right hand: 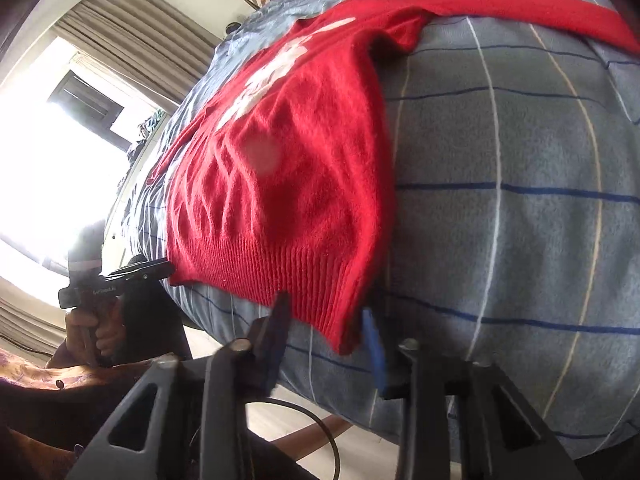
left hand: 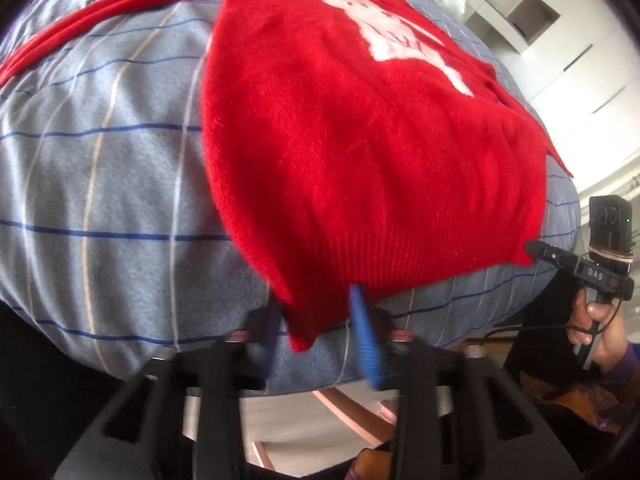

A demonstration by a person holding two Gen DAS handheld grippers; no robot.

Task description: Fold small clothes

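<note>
On the bed, over a grey-blue checked cover [left hand: 100,160], the red sweater [left hand: 360,140] lay spread flat with its front up, and a white figure [left hand: 396,36] showed on the chest. One sleeve [left hand: 100,12] stretched far out to the side across the cover. The ribbed hem was turned toward me, at the near edge of the bed.

I had the left gripper [left hand: 316,300] at one lower corner of the hem. In its own camera its two fingers stood apart, and the corner of the sweater hung down between them. I did not see the blue pads [left hand: 366,344] pressing on the cloth, so I read these tongs as open. The fingers were blurred there.

The right gripper [right hand: 325,305] was at the other lower corner. Its fingers were also apart, with the corner of the hem between them and not squeezed.

From the left camera, the tip of the right gripper met the far corner of the hem, and the right hand [left hand: 592,320] was around its handle. From the right camera, the left hand [right hand: 96,328] gripped its handle in the same way.
</note>
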